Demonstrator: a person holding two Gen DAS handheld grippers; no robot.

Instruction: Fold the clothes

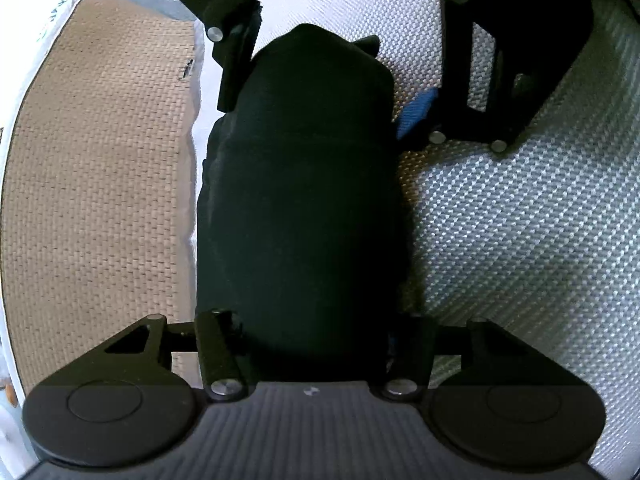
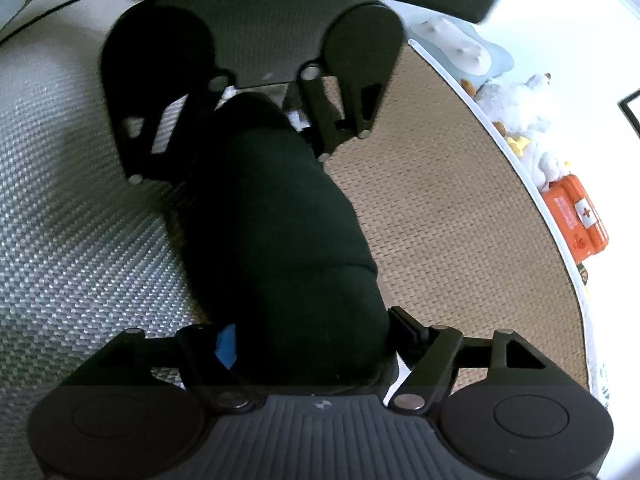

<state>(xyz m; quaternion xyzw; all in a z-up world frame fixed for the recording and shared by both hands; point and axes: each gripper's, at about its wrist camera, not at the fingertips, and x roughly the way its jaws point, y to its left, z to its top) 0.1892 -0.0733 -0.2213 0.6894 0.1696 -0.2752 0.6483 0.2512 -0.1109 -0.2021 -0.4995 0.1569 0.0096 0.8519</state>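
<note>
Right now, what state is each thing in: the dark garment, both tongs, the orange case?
Dark garment: folded into a thick bundle, lying down.
Left tongs: closed on one end of the bundle.
Right tongs: around the other end; grip unclear.
Orange case: shut.

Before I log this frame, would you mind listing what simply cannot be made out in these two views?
- Left wrist view: the left claw straddles the dark garment; the bulging cloth hides whether its pads press.
- Right wrist view: the same holds for the right claw.
- Both views: the garment's type and fold lines are lost in near-black shadow.
- Right wrist view: the orange case has print too small to read.
</note>
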